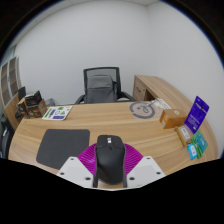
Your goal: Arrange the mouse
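White walls close off a small office behind the wooden desk we are working over, and we read it from left to right. At the far left a dark shelf unit stands against the wall, with a few small dark items on the desktop beside it that we cannot identify. Next comes a leaflet lying flat near the desk's back edge, and nearer to us a dark grey mouse pad lies on the wood just left of our fingers, which we judge to be the place the mouse is meant to go. In the middle, our gripper holds the black computer mouse: it sits lengthwise between the two fingers, their magenta pads pressed to its flanks (a narrow, closed hold, as far as we can tell), so that it can be carried without slipping. Whether its underside touches the desk or is lifted clear we cannot tell. Beyond it a black office chair is pushed in behind the desk. Further right a round pale object rests near the back edge, then a purple box stands upright, and a teal packet lies flat nearest the right end, all well apart from the mouse.
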The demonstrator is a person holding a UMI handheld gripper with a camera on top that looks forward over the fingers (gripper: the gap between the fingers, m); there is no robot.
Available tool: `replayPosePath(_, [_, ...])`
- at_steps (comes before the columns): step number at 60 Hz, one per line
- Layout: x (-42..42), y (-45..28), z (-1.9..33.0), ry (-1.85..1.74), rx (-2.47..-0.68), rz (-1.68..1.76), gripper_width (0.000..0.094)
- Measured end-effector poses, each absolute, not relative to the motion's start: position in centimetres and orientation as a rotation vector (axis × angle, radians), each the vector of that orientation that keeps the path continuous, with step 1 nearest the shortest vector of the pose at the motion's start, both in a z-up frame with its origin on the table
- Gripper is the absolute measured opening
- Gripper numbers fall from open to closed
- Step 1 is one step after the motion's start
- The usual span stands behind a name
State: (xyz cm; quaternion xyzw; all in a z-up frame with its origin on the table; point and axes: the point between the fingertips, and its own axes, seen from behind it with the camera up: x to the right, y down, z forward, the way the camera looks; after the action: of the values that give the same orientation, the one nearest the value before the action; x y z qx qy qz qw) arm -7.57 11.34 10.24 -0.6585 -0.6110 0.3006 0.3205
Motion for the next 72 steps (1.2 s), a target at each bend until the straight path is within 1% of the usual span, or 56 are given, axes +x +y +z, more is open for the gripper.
replayPosePath(5, [-9.6,8.5,13.8,-1.615,-1.687,0.843,0.0324])
replayPosePath(8, [-10.8,6.3,15.2,-1.633,-1.641,0.868,0.0326])
replayPosePath(11, [-11.9,3.7,16.1,-1.647,-1.617,0.899,0.0326])
replayPosePath(16, [-13.5,-0.8,15.7,-1.701,-1.596,0.947,0.0324])
replayPosePath(22, [-14.6,-5.6,13.1,-1.776,-1.571,0.959,0.0326])
replayPosePath(30, [-15.1,-9.7,7.3,-1.875,-1.548,0.910,0.0330])
replayPosePath(33, [-14.8,-10.1,4.9,-1.905,-1.557,0.879,0.0330])
replayPosePath(38, [-14.4,-10.2,1.9,-1.924,-1.595,0.836,0.0331])
replayPosePath(48, [-13.4,-9.4,-1.0,-1.928,-1.632,0.774,0.0343])
replayPosePath(55, [-13.3,-9.6,-1.1,-1.911,-1.653,0.801,0.0417])
replayPosePath(56, [-13.4,-9.4,-1.1,-1.909,-1.656,0.802,0.0474])
replayPosePath(57, [-13.4,-9.4,-1.1,-1.902,-1.661,0.798,0.0500])
replayPosePath(59, [-13.3,-9.5,-1.2,-1.910,-1.659,0.798,0.0520])
replayPosePath(60, [-13.2,-9.4,-1.2,-1.913,-1.663,0.793,0.0555])
replayPosePath(61, [-13.2,-9.3,-1.1,-1.910,-1.669,0.791,0.0613])
replayPosePath(62, [-13.1,-9.2,-0.8,-1.903,-1.674,0.791,0.0701])
replayPosePath(63, [-13.1,-9.2,-0.4,-1.895,-1.675,0.797,0.0809])
replayPosePath(64, [-13.0,-9.1,0.1,-1.889,-1.673,0.804,0.0880])
replayPosePath(66, [-12.6,-8.7,1.4,-1.871,-1.672,0.805,0.0835])
replayPosePath(70, [-11.3,-7.9,4.6,-1.822,-1.685,0.817,0.0858])
replayPosePath(72, [-10.5,-7.6,6.3,-1.803,-1.685,0.818,0.0849])
